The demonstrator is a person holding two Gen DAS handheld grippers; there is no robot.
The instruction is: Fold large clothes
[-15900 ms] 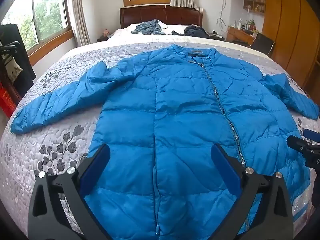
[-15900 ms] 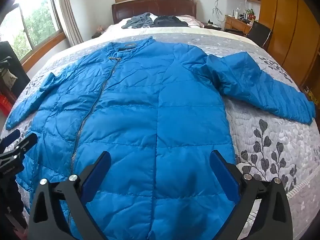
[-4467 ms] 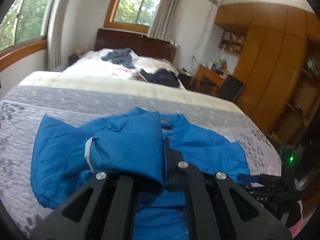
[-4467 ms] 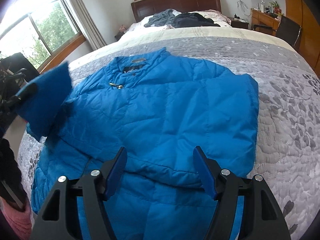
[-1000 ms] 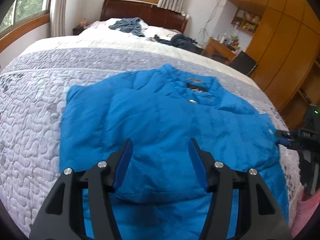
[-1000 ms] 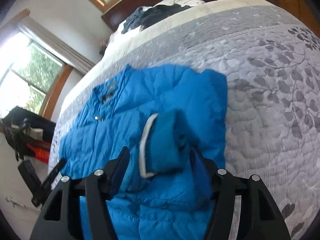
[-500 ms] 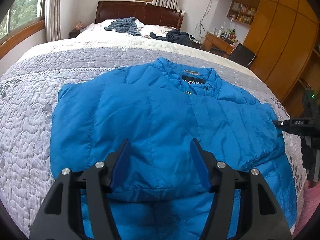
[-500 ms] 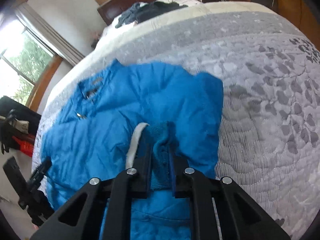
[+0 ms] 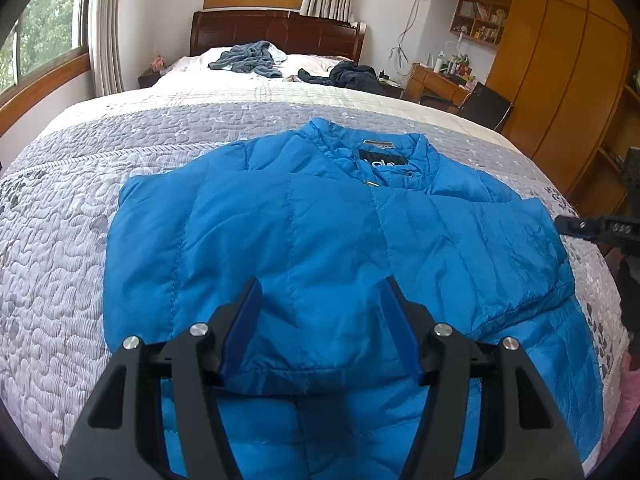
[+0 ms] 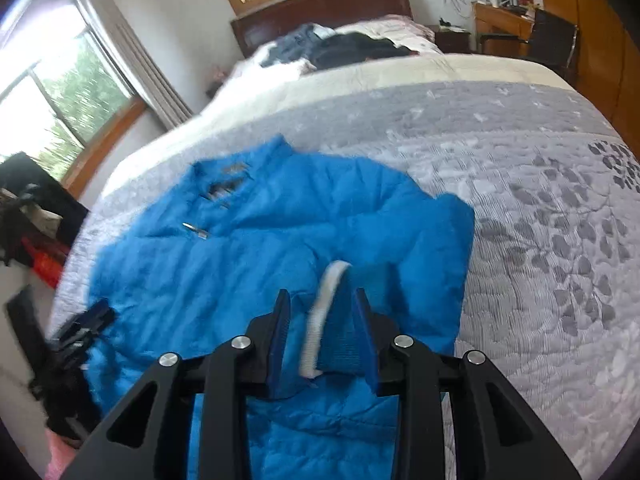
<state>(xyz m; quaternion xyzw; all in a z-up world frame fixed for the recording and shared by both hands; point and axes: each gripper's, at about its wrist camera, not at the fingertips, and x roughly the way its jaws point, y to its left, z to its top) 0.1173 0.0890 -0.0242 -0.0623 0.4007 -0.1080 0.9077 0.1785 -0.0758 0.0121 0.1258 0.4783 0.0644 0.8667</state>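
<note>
A blue puffer jacket (image 9: 320,220) lies zipped, front up, on the grey quilted bed (image 9: 60,260), both sleeves folded across its chest. My left gripper (image 9: 320,286) hovers open over the jacket's lower middle, nothing between its fingers. In the right wrist view the jacket (image 10: 240,260) is blurred. The sleeve's knit cuff (image 10: 344,320), with its white edge, sits between the fingers of my right gripper (image 10: 322,296); the jaws stand apart, with a gap beside the white edge. The right gripper (image 9: 592,228) also shows at the jacket's right edge.
Dark clothes (image 9: 248,58) lie heaped by the wooden headboard (image 9: 280,32). A desk (image 9: 436,80), a black chair (image 9: 484,108) and a wooden wardrobe (image 9: 560,60) stand to the right. Windows (image 10: 48,112) are on the left. Bare quilt (image 10: 560,260) lies right of the jacket.
Half a second ago my right gripper was shut on the sleeve cuff; its jaws have now spread, with the cuff lying over the jacket. The left gripper stayed open and rose slightly.
</note>
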